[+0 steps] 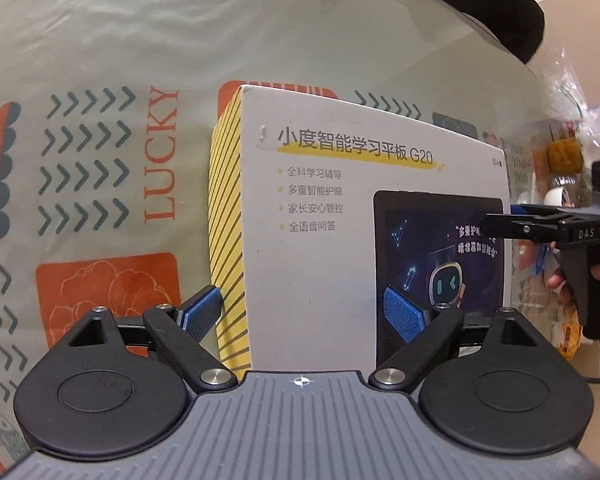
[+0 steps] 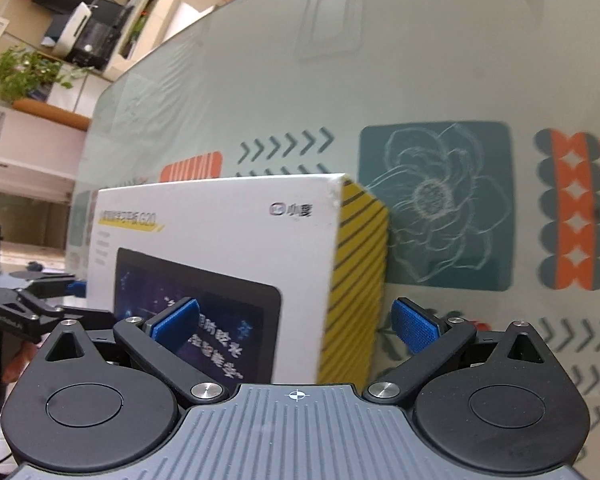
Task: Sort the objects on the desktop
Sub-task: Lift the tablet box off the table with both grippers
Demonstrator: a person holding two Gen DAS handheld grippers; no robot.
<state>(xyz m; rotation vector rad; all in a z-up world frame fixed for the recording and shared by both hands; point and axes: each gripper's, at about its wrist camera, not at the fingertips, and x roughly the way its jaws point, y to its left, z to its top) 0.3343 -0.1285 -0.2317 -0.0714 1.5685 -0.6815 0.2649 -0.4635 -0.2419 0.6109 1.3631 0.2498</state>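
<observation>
My left gripper (image 1: 304, 312) is spread wide, one blue pad down beside the yellow striped edge of the tablet box (image 1: 340, 220), the other pad over its white printed face; nothing clamped. My right gripper (image 2: 296, 326) is the same at the other end: pads apart, straddling the far striped edge, no contact I can confirm. The box lies flat on the table (image 1: 100, 40), on the patterned cloth under glass or clear film, between my two tongs, printed face up.

Handling, my guess: stiff cardboard with a smooth coated face, so the pads could slide on the white top; the striped side walls give the better bite. If the tablet is inside it will be fairly heavy and end-loaded for one tong, and the corners already look scuffed, so go easy on squeeze. Best hold looks like one gripper on each short end, pads above and below the thickness, lift level. The table top is slick, so the box may skate when nudged.

Where it belongs in the sort, these views don't show
</observation>
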